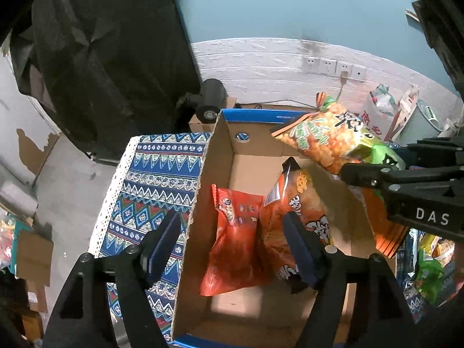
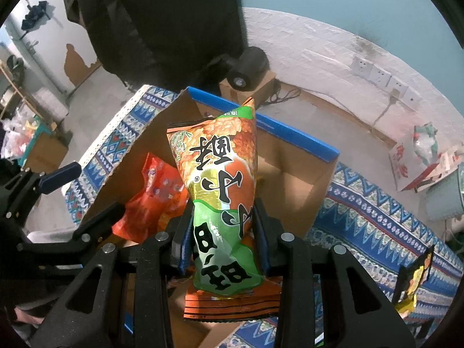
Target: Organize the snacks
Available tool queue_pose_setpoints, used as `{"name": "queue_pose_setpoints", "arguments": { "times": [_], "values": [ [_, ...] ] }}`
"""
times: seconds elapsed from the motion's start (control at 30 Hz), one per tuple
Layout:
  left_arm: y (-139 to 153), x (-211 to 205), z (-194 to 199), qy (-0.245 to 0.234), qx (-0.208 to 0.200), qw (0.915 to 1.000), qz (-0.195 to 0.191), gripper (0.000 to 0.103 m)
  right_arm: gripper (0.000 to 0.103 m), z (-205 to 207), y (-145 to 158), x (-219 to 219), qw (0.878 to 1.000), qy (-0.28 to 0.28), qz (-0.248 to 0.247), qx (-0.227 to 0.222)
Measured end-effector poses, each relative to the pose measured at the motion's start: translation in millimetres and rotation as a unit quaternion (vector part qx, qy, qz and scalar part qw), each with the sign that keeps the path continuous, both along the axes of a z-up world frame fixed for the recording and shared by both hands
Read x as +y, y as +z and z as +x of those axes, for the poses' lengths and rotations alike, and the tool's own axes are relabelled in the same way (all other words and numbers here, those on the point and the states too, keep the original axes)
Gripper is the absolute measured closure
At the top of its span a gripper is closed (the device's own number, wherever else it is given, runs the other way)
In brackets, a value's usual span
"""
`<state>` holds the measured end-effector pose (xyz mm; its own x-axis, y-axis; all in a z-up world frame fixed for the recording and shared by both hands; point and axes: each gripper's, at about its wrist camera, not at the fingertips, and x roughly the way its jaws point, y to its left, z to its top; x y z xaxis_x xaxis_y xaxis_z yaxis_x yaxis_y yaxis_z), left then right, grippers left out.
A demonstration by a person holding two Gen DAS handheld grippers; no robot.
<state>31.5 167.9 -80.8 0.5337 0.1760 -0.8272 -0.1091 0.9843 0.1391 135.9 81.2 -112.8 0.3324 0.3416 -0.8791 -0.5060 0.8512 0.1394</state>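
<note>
The right gripper (image 2: 221, 239) clamps the orange-green bag (image 2: 220, 191), long axis pointing far, over the box (image 2: 301, 179); the left gripper (image 1: 232, 243) gapes wide, empty, nearer the box's left wall.

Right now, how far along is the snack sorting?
Done: two bags stand in the cardboard box, a red bag and an orange bag.
In hand: the right gripper is shut on an orange-and-green snack bag, held over the box. The left gripper is open, straddling the box's left wall.
Left: release that bag; more snacks lie on the patterned cloth to the right.
</note>
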Motion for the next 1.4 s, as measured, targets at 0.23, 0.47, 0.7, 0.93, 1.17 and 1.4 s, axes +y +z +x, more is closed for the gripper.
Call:
{"name": "queue_pose_setpoints", "arguments": {
  "times": [0.23,0.47,0.7,0.93,1.17,1.4],
  "values": [
    [2,-4,-1,-0.002,-0.001,1.0000,-0.002,0.026,0.047,-6,6,-8,1.000,-0.004,0.002,-0.008],
    [5,-20,-1,-0.020,-0.002,0.9998,-0.004,0.025,0.037,-11,14,-29,1.000,-0.020,-0.008,-0.021],
    [9,-44,0,-0.049,0.003,0.9987,-0.016,0.025,0.034,-19,24,-61,0.999,-0.040,-0.014,-0.033],
    [13,-76,-2,-0.077,0.001,0.9970,-0.011,0.023,0.033,-30,28,-99,0.997,-0.062,-0.029,-0.040],
    [8,-115,-1,-0.114,0.023,0.9930,-0.021,0.023,0.030,-44,28,-145,0.994,-0.091,-0.042,-0.039],
    [-3,-158,-5,-0.155,0.040,0.9872,0.002,0.023,0.030,-61,24,-186,0.992,-0.109,-0.046,-0.034]
  ]
}}
